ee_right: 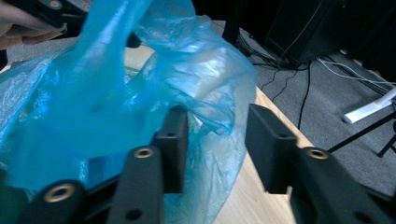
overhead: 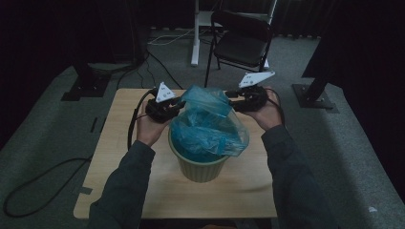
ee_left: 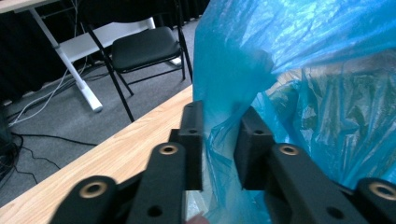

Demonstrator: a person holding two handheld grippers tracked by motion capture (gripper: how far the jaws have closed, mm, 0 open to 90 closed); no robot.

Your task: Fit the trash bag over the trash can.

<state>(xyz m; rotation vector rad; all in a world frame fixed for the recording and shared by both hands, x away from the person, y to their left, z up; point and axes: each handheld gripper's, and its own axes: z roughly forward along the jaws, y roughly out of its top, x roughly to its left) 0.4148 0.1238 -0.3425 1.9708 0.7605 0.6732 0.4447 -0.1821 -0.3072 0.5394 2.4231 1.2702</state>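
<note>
Left tongs [ee_left: 218,151] first: the two black jaws stand a little apart with a fold of the blue bag [overhead: 206,125] running up between them. The film sits against the jaws, but I cannot tell for certain that it is pinched tight, so call that grip unconfirmed. Over to the right tongs [ee_right: 215,149]: jaws wide apart, bag edge bunched against the left jaw and partly in the gap, nothing clamped yet.

Step out to the high view and the picture makes sense. The left tongs [overhead: 168,106] and right tongs [overhead: 242,101] sit at either side of the bag's raised mouth, at the far side of a pale green bin [overhead: 199,168] standing on the wooden surface [overhead: 119,157]. The bag is down inside the bin, its rim puffed up and hanging loose over the front lip.

My read is that the bag is being spread and fitted over the bin's rim. To do that well, the right side wants to close on a decent gather of film, not a single thin edge that could slip or tear. Then both sides should pull apart evenly and down over the rim, keeping the bin from tipping, since it looks light.
</note>
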